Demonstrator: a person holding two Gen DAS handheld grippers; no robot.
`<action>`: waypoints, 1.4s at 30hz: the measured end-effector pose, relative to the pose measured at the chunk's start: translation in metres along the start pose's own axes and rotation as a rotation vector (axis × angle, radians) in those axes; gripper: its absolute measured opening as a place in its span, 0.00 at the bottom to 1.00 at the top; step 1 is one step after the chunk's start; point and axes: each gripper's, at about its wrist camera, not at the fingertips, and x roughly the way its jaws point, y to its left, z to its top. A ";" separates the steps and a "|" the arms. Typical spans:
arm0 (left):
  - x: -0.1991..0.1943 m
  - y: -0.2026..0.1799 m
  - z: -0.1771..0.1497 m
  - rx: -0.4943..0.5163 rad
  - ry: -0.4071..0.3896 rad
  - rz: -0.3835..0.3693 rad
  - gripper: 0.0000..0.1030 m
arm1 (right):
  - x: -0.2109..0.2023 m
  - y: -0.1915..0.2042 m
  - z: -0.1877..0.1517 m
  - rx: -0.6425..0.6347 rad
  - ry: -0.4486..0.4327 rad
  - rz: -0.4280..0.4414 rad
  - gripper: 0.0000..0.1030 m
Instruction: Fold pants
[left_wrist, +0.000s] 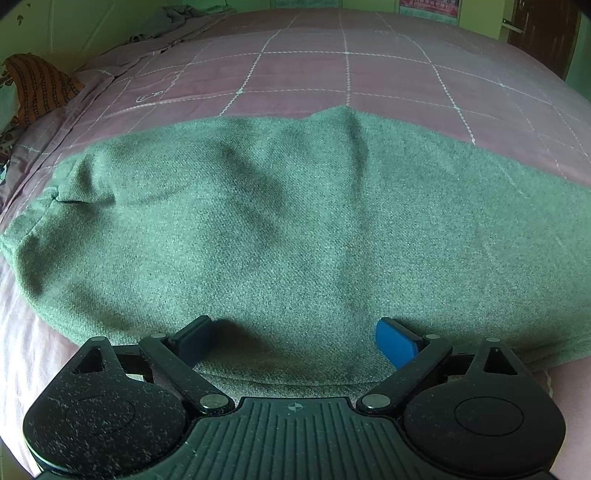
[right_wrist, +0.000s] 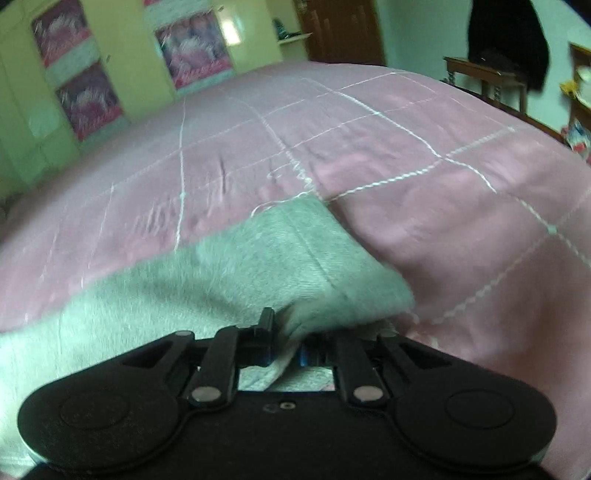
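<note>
Green woollen pants (left_wrist: 280, 221) lie spread flat across a pink quilted bed (left_wrist: 332, 74), the pocket end at the left. My left gripper (left_wrist: 295, 339) hovers low over their near edge, its jaws wide open with only flat cloth beneath them. One blue pad (left_wrist: 395, 341) shows on the right. In the right wrist view the pants (right_wrist: 229, 280) reach to a hemmed end near the middle. My right gripper (right_wrist: 286, 341) is shut on a raised fold of that cloth, which bunches up between the narrow fingers.
Pink checked bedding (right_wrist: 424, 206) stretches beyond the pants. An orange patterned cloth (left_wrist: 37, 88) lies at the bed's left edge and a crumpled grey cloth (left_wrist: 177, 18) at its far side. Green cupboards (right_wrist: 110, 66) and a wooden chair (right_wrist: 487, 81) stand past the bed.
</note>
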 end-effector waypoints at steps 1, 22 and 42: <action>0.000 -0.001 0.000 -0.001 0.000 0.001 0.92 | -0.002 -0.001 0.002 0.018 -0.005 -0.009 0.19; -0.002 -0.003 -0.001 0.008 -0.013 0.008 0.94 | -0.025 -0.009 0.009 0.276 -0.025 -0.005 0.12; -0.012 -0.012 0.002 0.022 -0.028 -0.027 0.95 | -0.072 0.041 -0.019 0.010 0.037 0.065 0.44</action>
